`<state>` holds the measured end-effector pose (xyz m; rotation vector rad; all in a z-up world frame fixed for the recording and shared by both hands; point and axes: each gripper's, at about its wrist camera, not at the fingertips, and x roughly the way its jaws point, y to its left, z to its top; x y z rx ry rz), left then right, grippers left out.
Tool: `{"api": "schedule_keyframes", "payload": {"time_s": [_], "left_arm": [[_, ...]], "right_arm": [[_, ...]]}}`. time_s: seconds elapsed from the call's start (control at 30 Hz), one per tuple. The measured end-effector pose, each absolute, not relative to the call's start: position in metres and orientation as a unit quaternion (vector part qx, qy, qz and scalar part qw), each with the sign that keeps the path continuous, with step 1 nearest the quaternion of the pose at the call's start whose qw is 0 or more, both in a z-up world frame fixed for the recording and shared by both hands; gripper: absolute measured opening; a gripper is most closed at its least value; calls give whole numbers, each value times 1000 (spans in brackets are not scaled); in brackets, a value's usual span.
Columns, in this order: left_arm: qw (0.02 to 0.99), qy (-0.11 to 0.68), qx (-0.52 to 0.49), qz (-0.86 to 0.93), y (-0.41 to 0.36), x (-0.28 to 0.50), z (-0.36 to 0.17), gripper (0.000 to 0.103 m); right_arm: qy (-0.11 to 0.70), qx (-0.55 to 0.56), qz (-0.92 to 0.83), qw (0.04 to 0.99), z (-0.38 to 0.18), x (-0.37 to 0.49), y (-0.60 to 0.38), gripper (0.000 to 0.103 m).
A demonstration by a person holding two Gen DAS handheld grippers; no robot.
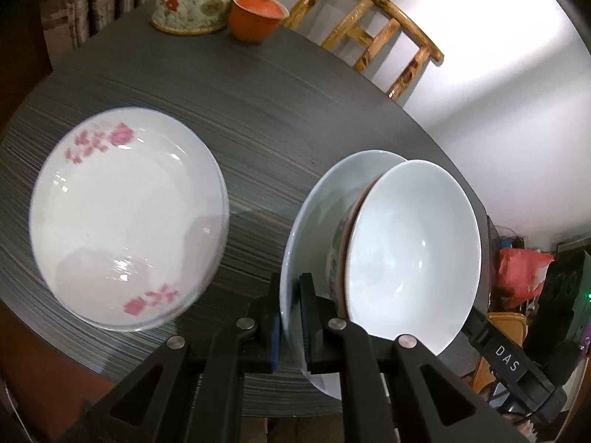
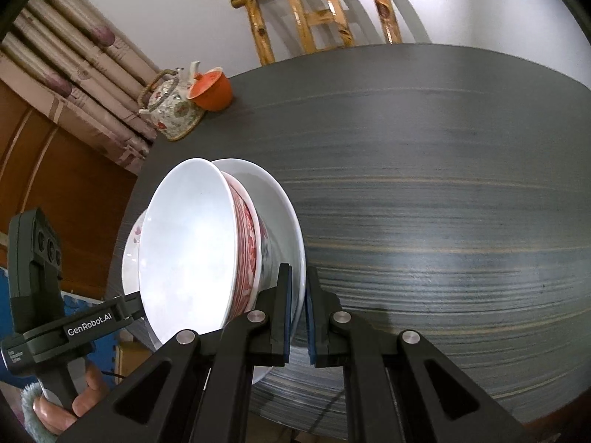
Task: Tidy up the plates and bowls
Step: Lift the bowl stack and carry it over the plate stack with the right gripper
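Note:
A white plate (image 1: 317, 199) carries a stacked pair of bowls (image 1: 413, 254), white inside with red pattern outside. My left gripper (image 1: 290, 317) is shut on the plate's rim on one side. My right gripper (image 2: 297, 313) is shut on the same plate's (image 2: 280, 199) opposite rim, with the bowls (image 2: 192, 243) to its left. The plate is held above the dark table (image 1: 280, 110). A second white plate with pink flowers (image 1: 129, 217) lies on the table to the left; in the right wrist view only a sliver (image 2: 131, 243) shows behind the bowls.
A floral teapot (image 1: 192, 0) and an orange lidded cup (image 1: 256, 16) stand at the table's far edge; both show in the right wrist view, teapot (image 2: 173, 107) and cup (image 2: 214, 88). A wooden chair (image 2: 321, 11) stands behind the table.

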<state>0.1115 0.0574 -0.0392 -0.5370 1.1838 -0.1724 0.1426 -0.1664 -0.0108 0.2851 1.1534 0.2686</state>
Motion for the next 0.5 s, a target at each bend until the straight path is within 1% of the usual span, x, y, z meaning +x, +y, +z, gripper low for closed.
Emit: {"api": "schedule_keyframes", "payload": {"time_s": [0.23, 0.5], "left_arm": [[802, 538, -253, -57, 98, 108, -24, 8], [805, 530, -266, -20, 162, 102, -23, 8]], "right_arm": [[537, 118, 150, 822, 4, 155, -128, 8], [543, 100, 183, 813, 6, 166, -67, 8]]}}
